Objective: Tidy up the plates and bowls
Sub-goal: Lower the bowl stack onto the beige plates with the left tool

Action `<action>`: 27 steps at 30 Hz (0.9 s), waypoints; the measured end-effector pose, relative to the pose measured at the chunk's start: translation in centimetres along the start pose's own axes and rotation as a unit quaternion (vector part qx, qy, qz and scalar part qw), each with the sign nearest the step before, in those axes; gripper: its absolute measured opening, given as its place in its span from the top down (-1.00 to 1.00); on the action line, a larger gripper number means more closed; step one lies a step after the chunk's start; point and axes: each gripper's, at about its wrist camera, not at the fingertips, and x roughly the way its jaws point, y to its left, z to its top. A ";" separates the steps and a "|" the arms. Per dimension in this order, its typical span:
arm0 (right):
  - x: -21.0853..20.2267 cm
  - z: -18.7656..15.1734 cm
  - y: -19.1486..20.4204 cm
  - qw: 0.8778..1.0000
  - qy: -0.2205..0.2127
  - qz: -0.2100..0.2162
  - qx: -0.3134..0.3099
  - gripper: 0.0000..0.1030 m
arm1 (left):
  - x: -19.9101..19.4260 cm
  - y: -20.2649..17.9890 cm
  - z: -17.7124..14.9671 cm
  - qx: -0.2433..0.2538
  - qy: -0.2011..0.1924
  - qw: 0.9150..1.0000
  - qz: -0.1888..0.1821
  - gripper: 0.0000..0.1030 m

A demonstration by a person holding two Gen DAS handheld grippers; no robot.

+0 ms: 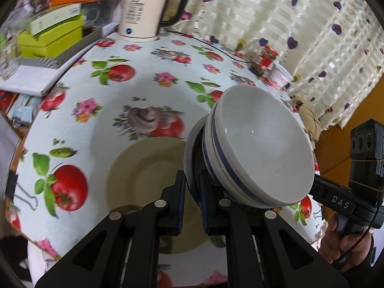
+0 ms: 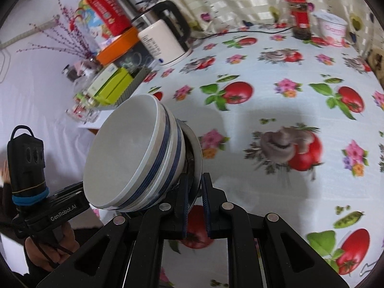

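Two stacked bowls (image 1: 261, 148) on a plate (image 1: 192, 144) are carried above the counter (image 1: 144, 76), the plate's rim being pinched on opposite sides by the left tool (image 1: 192, 189) and the right tool (image 2: 195, 192). Only in the left view is a cream plate (image 1: 134, 165) seen lying below; only in the right view is a red box (image 2: 105, 9) seen

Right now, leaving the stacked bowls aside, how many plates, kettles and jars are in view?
Plates: 2 (cream plate, held plate under the bowls)
Kettle: 1
Jar: 1
Total: 4
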 end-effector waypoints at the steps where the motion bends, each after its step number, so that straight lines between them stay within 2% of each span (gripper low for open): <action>1: 0.4 0.0 0.5 1.000 0.004 0.003 -0.004 0.77 | -0.2 0.6 -0.2 -0.005 -0.001 1.000 0.004 0.78; 11: 3.9 -0.4 3.2 0.999 0.038 0.020 -0.023 0.78 | -0.7 4.3 -1.7 -0.037 0.000 0.999 0.025 0.78; 27: 6.0 -0.8 4.8 0.997 0.062 0.014 -0.040 0.77 | -0.2 6.1 -2.4 -0.055 0.006 0.998 0.030 0.78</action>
